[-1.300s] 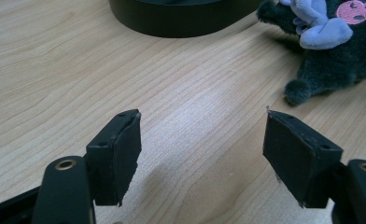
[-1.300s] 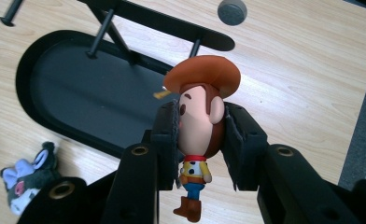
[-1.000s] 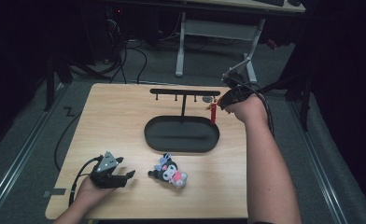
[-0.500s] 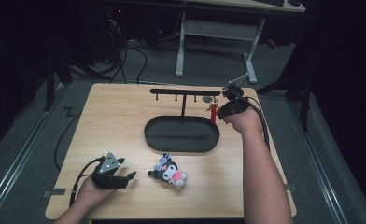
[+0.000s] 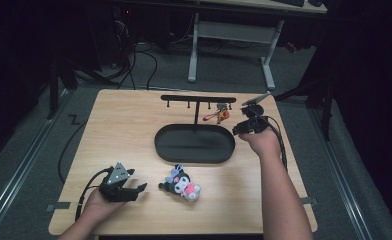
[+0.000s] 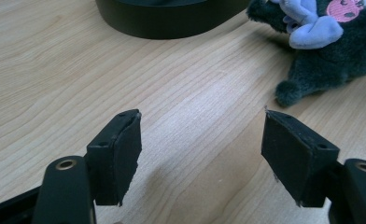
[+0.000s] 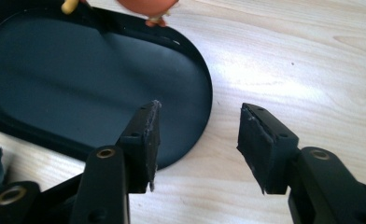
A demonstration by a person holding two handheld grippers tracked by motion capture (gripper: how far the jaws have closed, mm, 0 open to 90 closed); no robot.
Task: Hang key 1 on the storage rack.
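Beside the tray's (image 5: 194,155) right rim, empty right tongs (image 5: 238,131) have just been opening.

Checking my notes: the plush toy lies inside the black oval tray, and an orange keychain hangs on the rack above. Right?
Not quite. The plush toy lies on the wooden table, in front of the black oval tray, as the high view shows. The orange keychain does hang on the rack.

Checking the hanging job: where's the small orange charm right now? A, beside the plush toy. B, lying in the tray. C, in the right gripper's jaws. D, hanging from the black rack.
D: the orange charm hangs from the black rack, apart from the right gripper, whose jaws hold nothing.
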